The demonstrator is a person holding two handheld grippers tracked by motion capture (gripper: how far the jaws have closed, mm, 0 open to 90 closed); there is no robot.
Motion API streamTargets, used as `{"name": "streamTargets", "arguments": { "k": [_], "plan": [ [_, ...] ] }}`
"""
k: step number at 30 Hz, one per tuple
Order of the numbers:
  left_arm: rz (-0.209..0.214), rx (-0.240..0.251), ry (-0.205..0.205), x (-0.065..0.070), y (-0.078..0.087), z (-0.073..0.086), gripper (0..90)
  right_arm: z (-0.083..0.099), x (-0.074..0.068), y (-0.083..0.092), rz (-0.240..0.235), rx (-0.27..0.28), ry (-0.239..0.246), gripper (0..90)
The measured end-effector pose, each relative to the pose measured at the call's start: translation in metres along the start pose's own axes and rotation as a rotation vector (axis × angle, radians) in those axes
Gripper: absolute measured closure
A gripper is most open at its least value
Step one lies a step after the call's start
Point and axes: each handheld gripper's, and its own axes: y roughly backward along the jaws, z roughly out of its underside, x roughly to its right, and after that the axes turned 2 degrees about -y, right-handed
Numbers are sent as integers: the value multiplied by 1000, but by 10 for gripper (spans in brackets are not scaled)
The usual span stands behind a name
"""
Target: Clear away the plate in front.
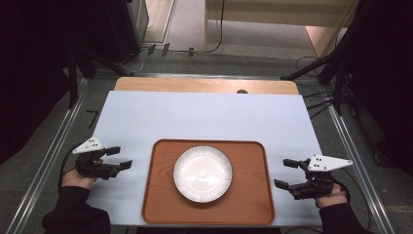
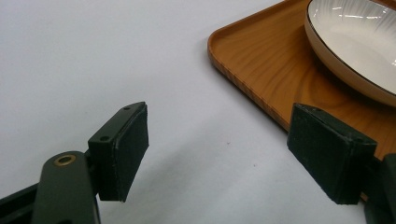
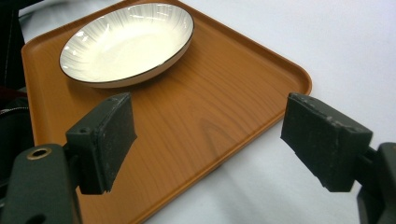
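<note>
- Left gripper: jaws spread, holding nothing, resting just outside the tray; its open gap faces the tray's near rim.
- Right gripper: jaws likewise spread and unladen on the opposite side.
- Plate: centred on the tray between both grippers, apparently equally reachable from either.

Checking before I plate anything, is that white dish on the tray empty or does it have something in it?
Empty. The dish shows only its bare glossy ribbed inside, sitting upright on the wooden tray.
</note>
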Motion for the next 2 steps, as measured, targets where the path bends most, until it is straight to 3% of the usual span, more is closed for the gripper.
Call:
{"name": "streamTargets", "arguments": {
  "k": [2],
  "plan": [
    [-5,-3,2,0,-1,0,211,0,0,0,0,1,-3,184]
  ]
}}
